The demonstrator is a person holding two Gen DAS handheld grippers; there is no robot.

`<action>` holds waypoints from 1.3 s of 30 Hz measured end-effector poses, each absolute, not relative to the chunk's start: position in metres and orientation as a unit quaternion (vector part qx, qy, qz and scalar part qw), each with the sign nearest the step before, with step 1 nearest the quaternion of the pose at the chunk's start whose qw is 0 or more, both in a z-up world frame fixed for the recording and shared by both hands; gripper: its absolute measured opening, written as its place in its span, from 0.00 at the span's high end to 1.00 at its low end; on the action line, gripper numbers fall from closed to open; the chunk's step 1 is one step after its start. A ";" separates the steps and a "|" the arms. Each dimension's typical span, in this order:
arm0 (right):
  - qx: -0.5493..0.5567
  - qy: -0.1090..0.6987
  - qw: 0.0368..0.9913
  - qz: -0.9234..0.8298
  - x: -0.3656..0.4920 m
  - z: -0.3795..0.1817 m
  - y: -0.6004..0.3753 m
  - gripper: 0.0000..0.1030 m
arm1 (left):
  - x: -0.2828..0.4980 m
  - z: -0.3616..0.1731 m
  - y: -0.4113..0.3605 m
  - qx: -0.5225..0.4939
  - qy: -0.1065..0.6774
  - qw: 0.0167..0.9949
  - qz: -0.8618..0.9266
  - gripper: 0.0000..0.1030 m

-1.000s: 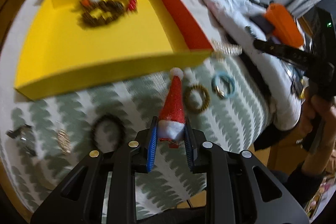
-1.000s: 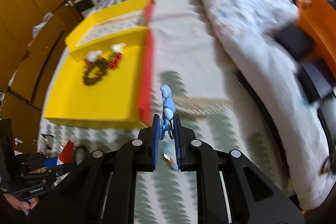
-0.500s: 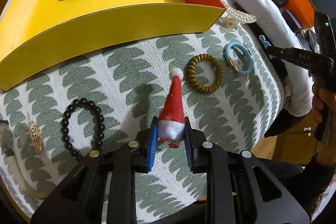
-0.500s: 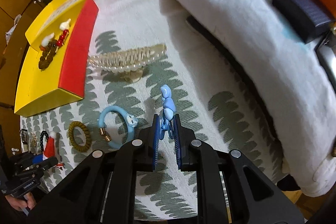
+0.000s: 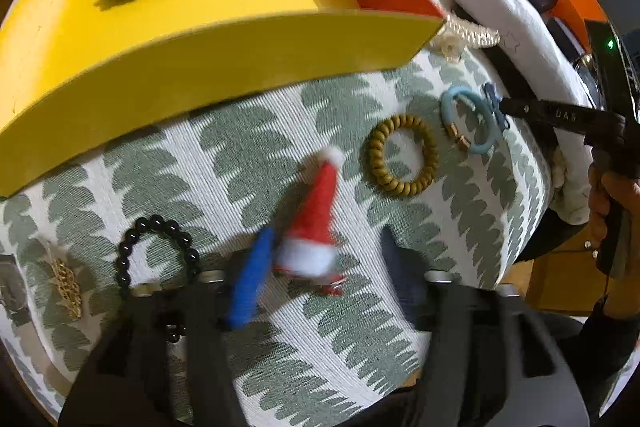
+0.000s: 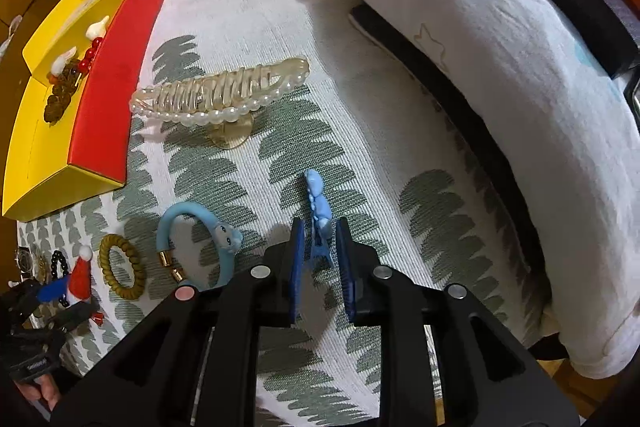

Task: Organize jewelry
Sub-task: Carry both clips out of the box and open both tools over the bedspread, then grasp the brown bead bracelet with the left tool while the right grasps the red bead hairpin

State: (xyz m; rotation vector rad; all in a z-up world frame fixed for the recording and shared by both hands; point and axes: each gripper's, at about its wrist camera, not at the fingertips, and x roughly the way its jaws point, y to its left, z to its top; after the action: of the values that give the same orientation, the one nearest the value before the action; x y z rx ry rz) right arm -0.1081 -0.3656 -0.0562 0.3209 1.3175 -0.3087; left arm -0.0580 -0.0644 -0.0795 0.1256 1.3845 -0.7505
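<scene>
Landmark: the yellow tray [image 5: 224, 51] on the leaf-patterned cloth [image 5: 280, 131]. Below its front wall, from the left, lie a black bead bracelet [image 5: 160, 251], then the Santa hat clip [image 5: 316, 223] between the left gripper [image 5: 324, 255]'s opening jaws, which no longer press it, then an olive coil tie [image 5: 402, 161]. Right of the tray, the right gripper [image 6: 320, 243]'s jaws are opening around the blue clip [image 6: 318, 207], resting on the cloth.

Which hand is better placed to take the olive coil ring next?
Left. Its opening gripper stands right beside the olive coil ring; the blue bracelet lies between it and the right gripper.
</scene>
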 end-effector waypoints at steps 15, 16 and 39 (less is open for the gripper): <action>0.134 0.525 0.829 -0.138 -0.113 0.008 -0.350 0.78 | -0.039 -0.017 -0.045 0.027 0.565 0.747 -0.351 0.34; 0.135 0.512 0.838 -0.130 -0.110 0.014 -0.346 0.78 | -0.036 -0.011 -0.042 0.022 0.557 0.753 -0.350 0.31; 0.111 0.476 0.872 0.040 0.044 -0.001 -0.198 0.59 | 0.115 -0.026 0.005 -0.041 0.545 0.815 -0.193 0.18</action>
State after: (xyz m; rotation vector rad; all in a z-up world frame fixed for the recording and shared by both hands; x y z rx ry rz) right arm 0.0443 -0.1979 -0.0010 0.2330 0.9940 0.0834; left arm 0.1154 0.0051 -0.0257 -0.0884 1.1614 -0.4110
